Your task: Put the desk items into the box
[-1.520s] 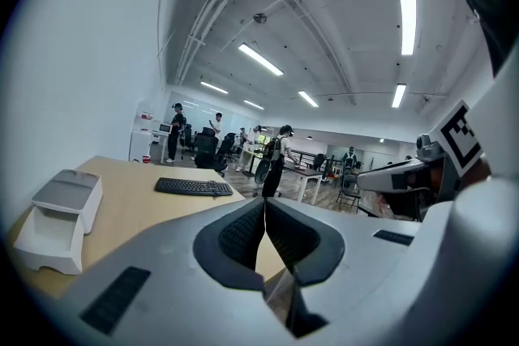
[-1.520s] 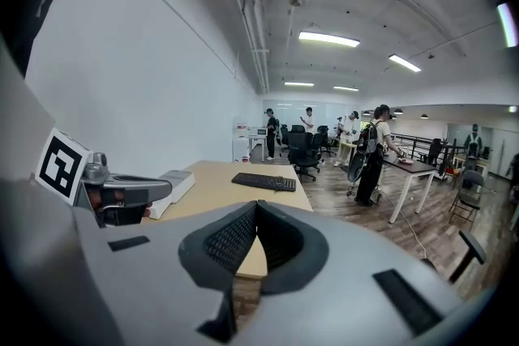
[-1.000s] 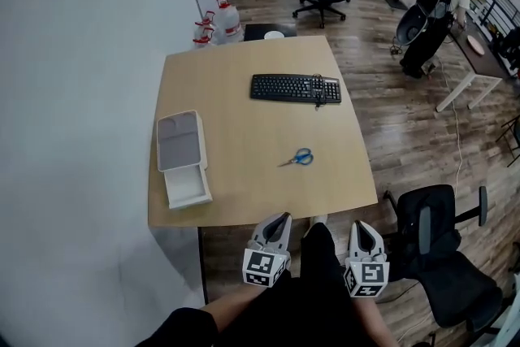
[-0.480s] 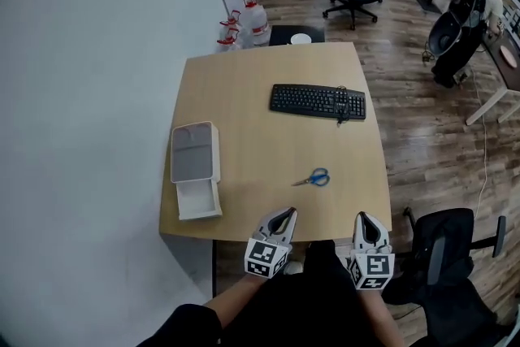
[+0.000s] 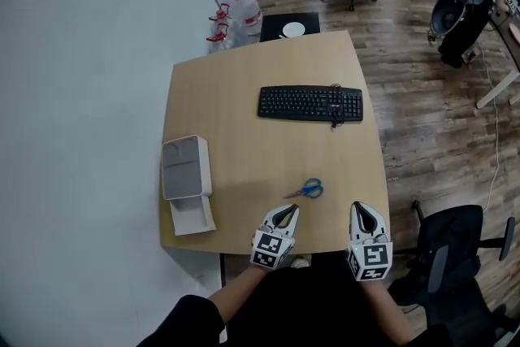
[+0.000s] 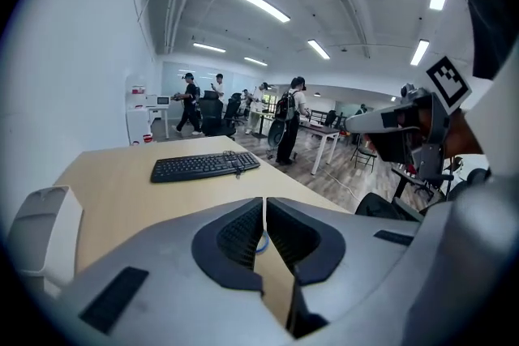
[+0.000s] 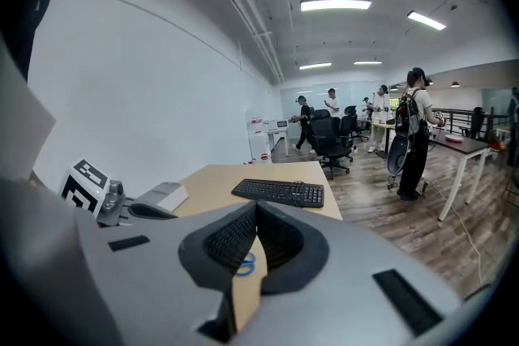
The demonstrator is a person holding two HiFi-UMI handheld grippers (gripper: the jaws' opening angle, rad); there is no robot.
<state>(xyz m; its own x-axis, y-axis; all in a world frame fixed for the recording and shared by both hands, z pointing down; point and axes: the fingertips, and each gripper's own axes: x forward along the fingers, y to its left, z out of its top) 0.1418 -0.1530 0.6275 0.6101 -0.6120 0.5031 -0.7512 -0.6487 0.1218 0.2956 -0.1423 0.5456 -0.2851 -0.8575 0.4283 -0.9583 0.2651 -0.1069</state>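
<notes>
Head view: a wooden surface [image 5: 244,150] seen from above, both hand-held grippers at its near edge.
Left hand-held gripper [image 5: 288,210]: jaws pressed together, nothing between them.
Right hand-held gripper [image 5: 359,208]: jaws closed too, empty.
Scissors [image 5: 306,190]: blue-handled, lying flat just beyond the left hand-held gripper.
Keyboard [image 5: 311,103]: black, corded, farther back, well apart from the scissors.
Box [image 5: 186,166]: grey and white, at the left edge.
Scissors handling: probably light, stiff and thin; best pinched across the thicker handle loops.
Keyboard handling: probably light but long and rigid; likely needs a grip at each short end, minding the cord.
</notes>
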